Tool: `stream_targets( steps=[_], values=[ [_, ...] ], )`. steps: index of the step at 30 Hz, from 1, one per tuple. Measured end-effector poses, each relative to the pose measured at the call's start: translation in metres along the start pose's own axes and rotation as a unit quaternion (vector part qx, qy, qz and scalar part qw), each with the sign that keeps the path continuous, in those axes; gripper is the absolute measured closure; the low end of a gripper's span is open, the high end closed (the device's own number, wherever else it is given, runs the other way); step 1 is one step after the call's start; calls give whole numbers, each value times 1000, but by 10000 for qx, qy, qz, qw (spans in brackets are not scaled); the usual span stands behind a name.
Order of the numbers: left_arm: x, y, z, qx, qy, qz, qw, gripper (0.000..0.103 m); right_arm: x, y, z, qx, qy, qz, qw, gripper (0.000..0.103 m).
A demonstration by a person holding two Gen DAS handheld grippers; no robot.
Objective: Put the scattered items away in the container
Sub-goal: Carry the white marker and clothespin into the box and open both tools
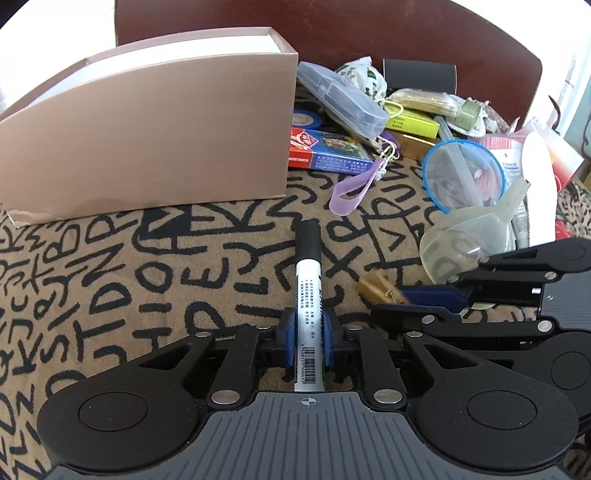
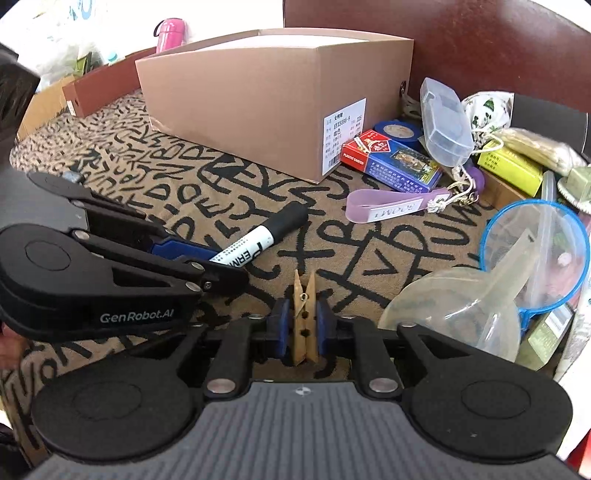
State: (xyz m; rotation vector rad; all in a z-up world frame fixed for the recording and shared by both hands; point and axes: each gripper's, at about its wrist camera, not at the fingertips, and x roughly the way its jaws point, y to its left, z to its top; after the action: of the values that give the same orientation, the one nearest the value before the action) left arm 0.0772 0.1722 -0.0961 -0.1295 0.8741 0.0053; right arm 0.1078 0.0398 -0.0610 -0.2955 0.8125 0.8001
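My left gripper (image 1: pixel 308 326) is shut on a white marker with a black cap (image 1: pixel 307 280), which points forward over the lettered cloth. It also shows in the right wrist view (image 2: pixel 258 240). My right gripper (image 2: pixel 303 321) is shut on a wooden clothespin (image 2: pixel 304 314), seen at the right in the left wrist view (image 1: pixel 380 291). The open pink-brown cardboard box (image 1: pixel 155 136) stands ahead to the left, also in the right wrist view (image 2: pixel 273 99). The two grippers are side by side, left of the pile.
A pile lies right of the box: a card pack (image 2: pixel 391 160), a clear plastic case (image 2: pixel 445 125), a purple strap (image 2: pixel 391 206), a blue-rimmed strainer (image 2: pixel 539 254), a clear scoop (image 2: pixel 454 310) and a yellow box (image 2: pixel 511 168). A dark red chair back (image 1: pixel 332 33) stands behind.
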Motion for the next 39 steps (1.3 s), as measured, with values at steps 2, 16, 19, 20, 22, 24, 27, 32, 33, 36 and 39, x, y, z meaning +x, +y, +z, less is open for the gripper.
stream_targets(
  steps=[2,16,19,20,22,24,27,32,33,36,39],
  values=[
    [-4,0,-3,-34,-15,-41,10000,92,-3,1,0,46,32,70,10000,89],
    [-66,19,9,-428,-773,-109,9960,92,-48,24,36,-80,-590,468,9971,89],
    [-83,22,28,-367,-1137,30,9928,92,-56,26,61,-196,-832,554,9948,89],
    [-88,24,35,-362,-1248,55,9915,92,-59,26,70,-241,-922,559,9939,89],
    [-98,30,52,-357,-1466,90,9885,92,-65,27,92,-365,-1122,527,9916,89],
    [-106,35,72,-362,-1690,139,9849,92,-71,28,115,-478,-1326,490,9888,89],
    [-113,47,104,-395,-1931,185,9802,92,-73,28,150,-620,-1587,378,9847,89],
    [-100,70,152,-553,-2001,242,9779,92,-50,11,202,-460,-1630,433,9846,89],
    [-93,74,160,-564,-1969,253,9785,92,-41,6,210,-365,-1572,477,9857,89],
    [-64,94,179,-772,-1771,77,9811,92,-14,-5,227,-178,-1438,417,9886,89],
    [-31,112,187,-1029,-1536,-107,9827,92,15,-14,236,-100,-1287,274,9912,89]
  ],
)
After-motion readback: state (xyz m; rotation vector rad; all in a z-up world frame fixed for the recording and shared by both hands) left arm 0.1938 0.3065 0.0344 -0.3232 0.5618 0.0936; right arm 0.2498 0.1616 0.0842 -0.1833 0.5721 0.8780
